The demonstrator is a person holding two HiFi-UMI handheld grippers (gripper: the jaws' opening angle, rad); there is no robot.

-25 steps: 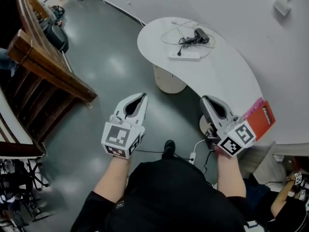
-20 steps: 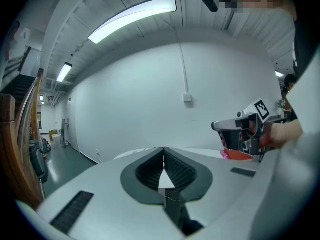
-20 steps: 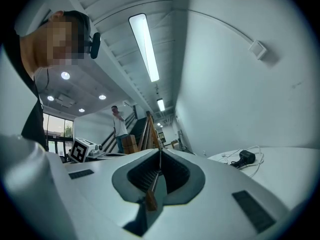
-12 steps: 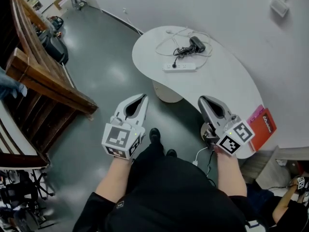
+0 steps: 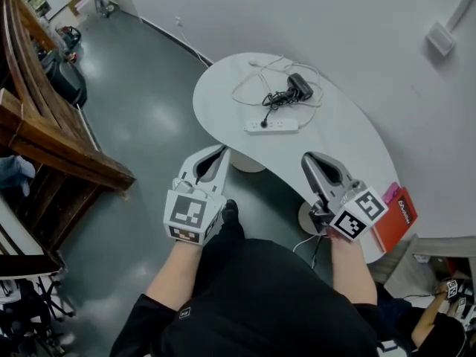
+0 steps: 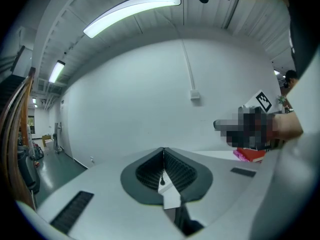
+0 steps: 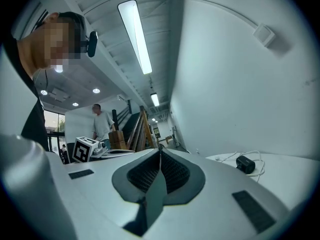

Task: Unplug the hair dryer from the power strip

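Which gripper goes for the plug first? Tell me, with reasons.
Right, narrowly. The right gripper sits over the table edge, and its view shows the hair dryer. The left gripper hangs over floor. Both are shut and empty, short of the power strip.

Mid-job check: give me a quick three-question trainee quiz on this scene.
1. True or false: the black hair dryer lies on the white curved table.
2. The flat red book lies: A) beside the hair dryer; B) at the table edge near the right gripper; C) under the table.
3. Fill in: the left gripper and right gripper both have jaws ____.
Key: 1 true; 2 B; 3 shut.
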